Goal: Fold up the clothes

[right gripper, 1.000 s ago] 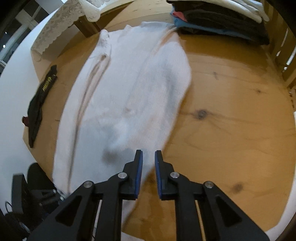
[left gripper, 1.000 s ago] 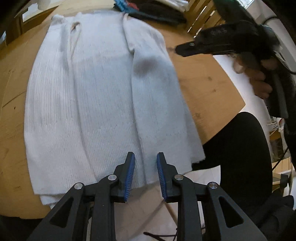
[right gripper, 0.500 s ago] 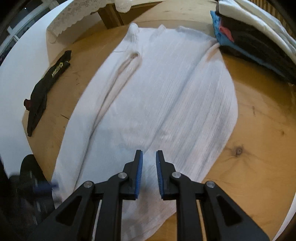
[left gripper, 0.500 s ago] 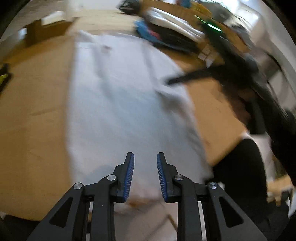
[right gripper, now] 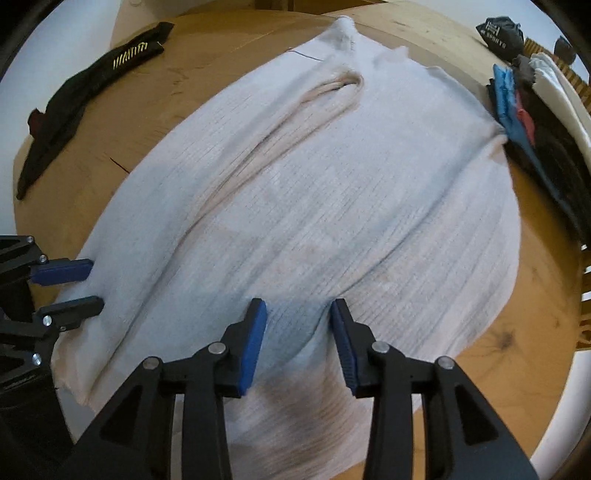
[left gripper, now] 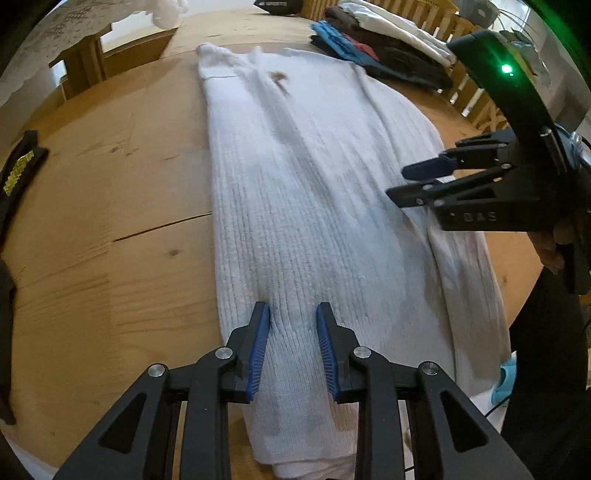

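Observation:
A white ribbed knit sweater (left gripper: pixel 314 206) lies flat on the wooden table (left gripper: pixel 110 221), sleeves folded in, collar at the far end. It also fills the right wrist view (right gripper: pixel 332 206). My left gripper (left gripper: pixel 292 314) is open, its tips low over the sweater's hem end near the left edge. My right gripper (right gripper: pixel 298 308) is open, its tips down at the sweater's lower right part. The right gripper also shows at the right of the left wrist view (left gripper: pixel 413 181), and the left gripper at the left of the right wrist view (right gripper: pixel 94 284).
A stack of folded clothes (left gripper: pixel 380 48) lies at the far right of the table, also in the right wrist view (right gripper: pixel 535 110). A black garment with yellow print (right gripper: pixel 85 88) lies on the table's left side. A wooden chair back (left gripper: pixel 461 22) stands behind the stack.
Both grippers have come down over the sweater's hem end. The right gripper's jaws have opened wider. The left gripper has swung left and now looks along the sweater.

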### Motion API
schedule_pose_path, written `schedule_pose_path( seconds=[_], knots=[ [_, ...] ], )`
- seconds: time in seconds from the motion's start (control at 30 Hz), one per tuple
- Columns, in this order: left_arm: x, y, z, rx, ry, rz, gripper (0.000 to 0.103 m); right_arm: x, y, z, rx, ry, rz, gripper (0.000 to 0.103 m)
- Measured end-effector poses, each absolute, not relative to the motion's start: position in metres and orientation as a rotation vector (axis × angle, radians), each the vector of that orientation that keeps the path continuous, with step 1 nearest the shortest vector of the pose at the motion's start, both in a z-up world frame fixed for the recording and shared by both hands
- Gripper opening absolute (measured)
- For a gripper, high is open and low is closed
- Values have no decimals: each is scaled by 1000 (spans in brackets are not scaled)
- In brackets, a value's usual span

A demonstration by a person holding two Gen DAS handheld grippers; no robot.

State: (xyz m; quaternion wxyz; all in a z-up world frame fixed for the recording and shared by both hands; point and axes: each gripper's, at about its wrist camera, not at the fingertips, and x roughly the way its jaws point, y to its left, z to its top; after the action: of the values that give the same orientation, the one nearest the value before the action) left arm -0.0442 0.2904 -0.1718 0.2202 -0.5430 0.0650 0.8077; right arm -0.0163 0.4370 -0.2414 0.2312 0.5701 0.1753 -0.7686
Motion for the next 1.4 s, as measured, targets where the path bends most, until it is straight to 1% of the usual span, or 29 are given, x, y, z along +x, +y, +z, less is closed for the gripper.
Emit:
schedule_pose_path(
  seconds=[0.07,0.17,0.2,0.23,0.27,0.3,0.33,0.37,0.4,0.43,0.57,0.63,0.73,0.77,0.83,0.93,1.0,1.03,1.07,1.1,1.13,1.23,1.33,1.4],
  knots=[
    [-44,278,-169,-1507,182,2248,27,-10,423,-240,1557,481,-2085,38],
    [-52,255,-167,-1519,189,2278,27,-1,401,-239,1541,480,-2044,47],
    [-55,247,-166,-1521,196,2290,27,2,394,-239,1536,479,-2030,47],
    [-59,239,-164,-1525,200,2302,27,2,392,-235,1531,447,-2012,44],
    [-62,232,-161,-1536,204,2319,26,0,394,-229,1527,390,-1990,31],
    [-63,225,-156,-1544,206,2340,21,-7,404,-221,1524,317,-2005,19],
    [-60,219,-147,-1532,197,2351,16,-17,419,-212,1520,230,-2045,18],
    [-55,214,-138,-1513,181,2355,16,-28,435,-202,1515,142,-2083,16],
    [-46,216,-131,-1496,158,2331,16,-42,454,-193,1508,106,-2145,12],
    [-35,222,-125,-1480,131,2291,16,-55,469,-189,1511,109,-2198,10],
    [8,249,-108,-1424,30,2122,16,-99,510,-199,1583,150,-2278,10],
    [19,273,-119,-1431,-26,2040,16,-131,496,-215,1635,207,-2275,10],
    [25,300,-145,-1502,-36,1973,16,-150,489,-235,1649,273,-2257,9],
    [26,305,-155,-1547,-23,1951,16,-154,488,-235,1628,289,-2271,8],
    [33,307,-166,-1551,-14,1959,12,-166,489,-236,1630,275,-2300,8],
    [37,308,-162,-1584,-44,1962,13,-171,487,-234,1661,285,-2276,8],
    [44,317,-150,-1570,5,1995,14,-167,495,-221,1618,239,-2305,15],
    [50,326,-143,-1534,60,2020,19,-165,504,-214,1589,196,-2341,20],
    [56,336,-135,-1497,115,2044,22,-163,516,-207,1559,144,-2387,37],
    [63,347,-130,-1465,178,2062,31,-162,532,-200,1535,66,-2437,49],
    [68,359,-130,-1447,228,2070,35,-163,546,-199,1535,-19,-2463,51],
    [75,379,-140,-1450,349,2064,35,-168,581,-208,1606,-232,-2454,51],
    [81,392,-151,-1459,492,2067,35,-175,611,-215,1640,-312,-2458,51],
    [83,394,-155,-1461,545,2078,36,-176,627,-216,1634,-363,-2423,51]
  ],
)
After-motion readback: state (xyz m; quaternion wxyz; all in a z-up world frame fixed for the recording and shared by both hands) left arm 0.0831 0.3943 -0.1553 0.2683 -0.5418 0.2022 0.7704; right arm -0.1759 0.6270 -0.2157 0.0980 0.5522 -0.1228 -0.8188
